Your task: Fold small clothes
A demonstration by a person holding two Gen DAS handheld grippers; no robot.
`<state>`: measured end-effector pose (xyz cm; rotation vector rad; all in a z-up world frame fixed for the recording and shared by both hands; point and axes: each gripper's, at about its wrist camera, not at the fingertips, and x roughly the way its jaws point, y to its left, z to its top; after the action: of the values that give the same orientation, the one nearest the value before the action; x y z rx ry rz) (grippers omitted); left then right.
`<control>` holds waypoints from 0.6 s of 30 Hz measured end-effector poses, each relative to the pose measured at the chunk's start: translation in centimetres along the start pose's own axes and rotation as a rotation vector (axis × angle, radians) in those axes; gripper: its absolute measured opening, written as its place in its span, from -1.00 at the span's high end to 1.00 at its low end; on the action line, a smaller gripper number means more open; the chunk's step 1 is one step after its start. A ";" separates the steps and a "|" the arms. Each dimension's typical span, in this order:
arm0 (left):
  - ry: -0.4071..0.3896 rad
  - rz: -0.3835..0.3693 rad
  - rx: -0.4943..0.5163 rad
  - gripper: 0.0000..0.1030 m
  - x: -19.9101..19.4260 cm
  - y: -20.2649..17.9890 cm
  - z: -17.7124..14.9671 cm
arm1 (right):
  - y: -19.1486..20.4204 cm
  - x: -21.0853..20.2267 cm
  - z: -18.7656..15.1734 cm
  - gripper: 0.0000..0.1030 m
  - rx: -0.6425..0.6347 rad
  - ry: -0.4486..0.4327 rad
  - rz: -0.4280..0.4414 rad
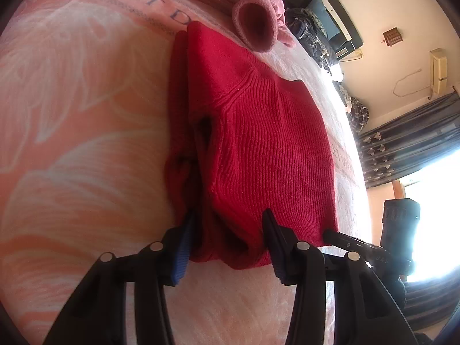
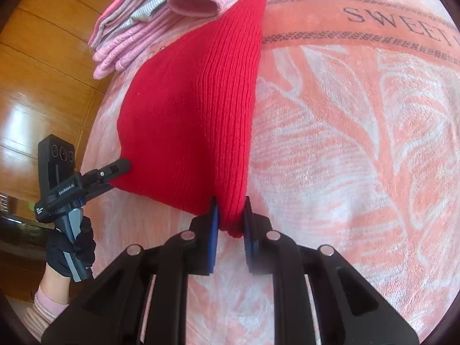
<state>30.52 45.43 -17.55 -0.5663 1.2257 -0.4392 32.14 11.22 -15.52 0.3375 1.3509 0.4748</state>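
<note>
My left gripper (image 1: 230, 247) and right gripper (image 2: 231, 224) each pinch a near corner of the red ribbed knit garment (image 2: 195, 120) lying on the pink patterned blanket (image 2: 345, 143).

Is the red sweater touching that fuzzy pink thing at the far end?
Touching. In the right wrist view the red sweater's far tip lies against the open cuff of the fuzzy pink garment, with no blanket showing between them.
</note>
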 end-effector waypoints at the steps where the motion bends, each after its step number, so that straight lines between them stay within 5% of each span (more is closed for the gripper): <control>1: -0.003 0.001 0.007 0.11 0.0 0.0 0.1 | -0.3 0.6 0.0 0.74 0.015 0.011 0.002; 4: 0.002 -0.019 -0.020 0.14 -0.6 0.3 0.2 | -0.5 0.9 0.0 0.71 0.007 0.004 0.031; 8: -0.024 -0.008 -0.020 0.12 -2.8 0.1 0.9 | -0.4 -0.8 0.1 0.42 -0.013 -0.021 0.084; 11: -0.086 0.000 -0.040 -0.14 -4.5 0.8 2.4 | -0.4 -2.8 0.5 0.32 -0.054 -0.067 0.067; 18: -0.078 -0.088 -0.169 -0.18 -2.7 3.8 6.8 | -0.8 -4.6 2.0 0.29 -0.079 -0.098 0.049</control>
<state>36.34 51.17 -16.31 -0.7776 1.1726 -0.3862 33.51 8.21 -11.64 0.3253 1.2275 0.5440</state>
